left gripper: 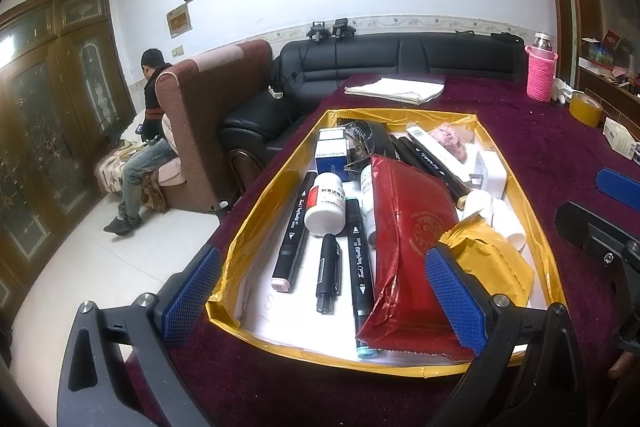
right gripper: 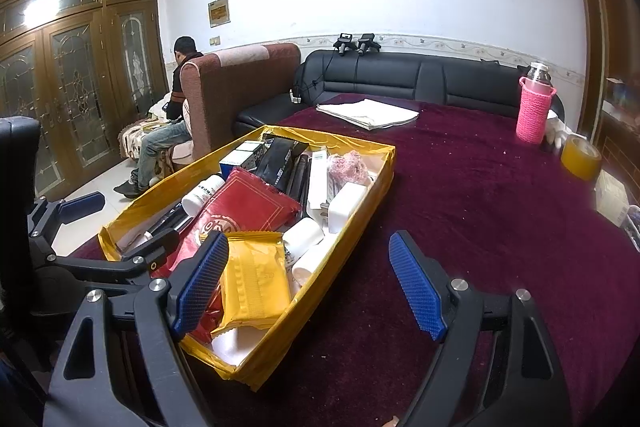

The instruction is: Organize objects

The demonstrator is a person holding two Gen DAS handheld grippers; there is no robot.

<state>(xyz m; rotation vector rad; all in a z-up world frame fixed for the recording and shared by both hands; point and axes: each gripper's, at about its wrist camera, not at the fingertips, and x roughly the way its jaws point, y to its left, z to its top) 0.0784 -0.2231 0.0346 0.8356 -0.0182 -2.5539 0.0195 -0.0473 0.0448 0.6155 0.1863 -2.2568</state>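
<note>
Basically, gold-lined shallow cardboard tray [left gripper: 256,211] holds red foil pouch [left gripper: 412,239], yellow foil packet [right gripper: 256,283], black markers [left gripper: 290,239], white pill bottle [left gripper: 325,205]; left gripper [left gripper: 324,295] and right gripper [right gripper: 308,287] wide apart, empty.

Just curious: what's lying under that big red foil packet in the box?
A black marker runs under the red foil packet's left edge, its teal tip poking out. Whatever lies beneath its middle is covered.

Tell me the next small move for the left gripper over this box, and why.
Probably lower the left gripper onto the red foil packet and close on it. Both grippers are open and empty, and the packet lies on top of the clutter in the gold-edged box, covering one black marker. The right gripper sits mostly over bare tablecloth, farther from it.
</note>
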